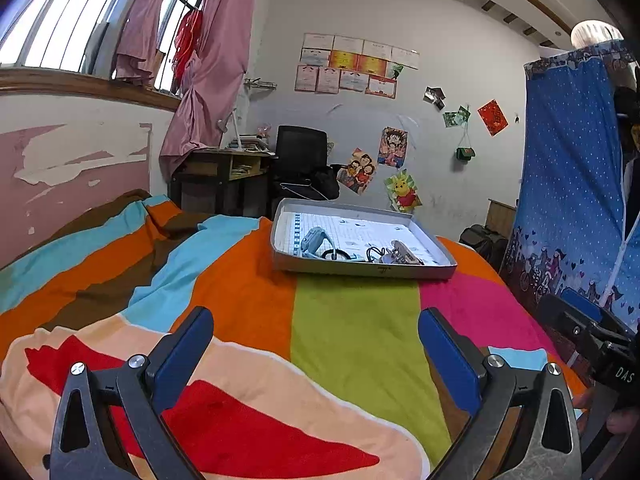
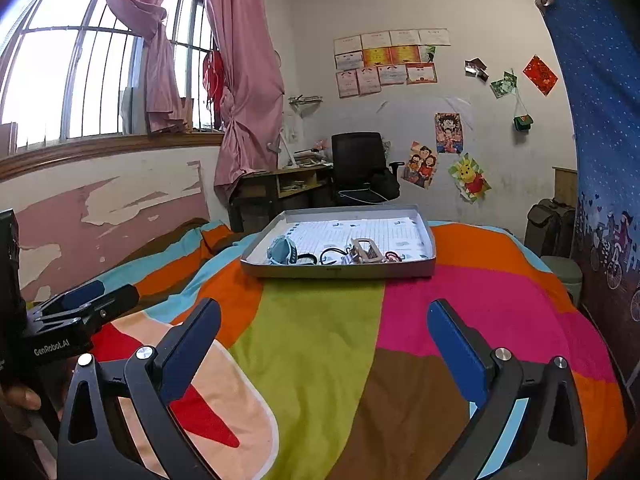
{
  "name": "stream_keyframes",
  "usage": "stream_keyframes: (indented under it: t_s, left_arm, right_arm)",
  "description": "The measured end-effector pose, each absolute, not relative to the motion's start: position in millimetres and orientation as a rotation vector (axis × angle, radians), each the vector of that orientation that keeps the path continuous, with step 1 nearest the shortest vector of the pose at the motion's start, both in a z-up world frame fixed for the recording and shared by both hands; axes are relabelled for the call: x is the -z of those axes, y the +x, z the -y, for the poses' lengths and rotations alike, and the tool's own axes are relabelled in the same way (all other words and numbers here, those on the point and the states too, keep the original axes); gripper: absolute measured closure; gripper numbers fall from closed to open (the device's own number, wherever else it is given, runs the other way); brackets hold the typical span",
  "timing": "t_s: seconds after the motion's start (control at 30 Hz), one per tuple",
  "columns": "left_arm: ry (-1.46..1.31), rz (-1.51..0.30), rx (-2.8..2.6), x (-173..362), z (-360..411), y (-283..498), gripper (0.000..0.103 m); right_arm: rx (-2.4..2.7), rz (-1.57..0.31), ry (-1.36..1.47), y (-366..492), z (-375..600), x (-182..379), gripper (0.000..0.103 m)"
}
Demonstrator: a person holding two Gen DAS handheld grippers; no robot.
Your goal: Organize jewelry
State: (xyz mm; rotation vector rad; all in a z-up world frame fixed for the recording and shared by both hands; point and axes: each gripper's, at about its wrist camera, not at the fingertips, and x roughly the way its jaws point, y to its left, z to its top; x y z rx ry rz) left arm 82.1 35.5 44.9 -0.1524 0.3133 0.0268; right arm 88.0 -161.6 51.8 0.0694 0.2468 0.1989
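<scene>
Grey tray [image 1: 362, 270] holds the jewelry [image 1: 394, 254] bunched at its near edge, while both tongs, left [image 1: 316, 344] and right [image 2: 324, 340], hover wide open, empty, short of it.

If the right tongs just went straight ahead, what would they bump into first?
Probably the grey tray holding the jewelry. The open right tongs point across bare striped bedspread toward its front wall; depth is hard to judge, so they might skim the blanket first.
</scene>
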Motion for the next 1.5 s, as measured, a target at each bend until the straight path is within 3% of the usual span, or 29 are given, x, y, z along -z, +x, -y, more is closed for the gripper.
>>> stream_keyframes:
  t_s: [1.5]
  left_arm:
    - [-0.131, -0.326, -0.020, -41.7, -29.1, 85.2, 0.000]
  right_arm:
    - [-0.200, -0.271, 0.126, 99.4, 168.3, -44.7, 0.001]
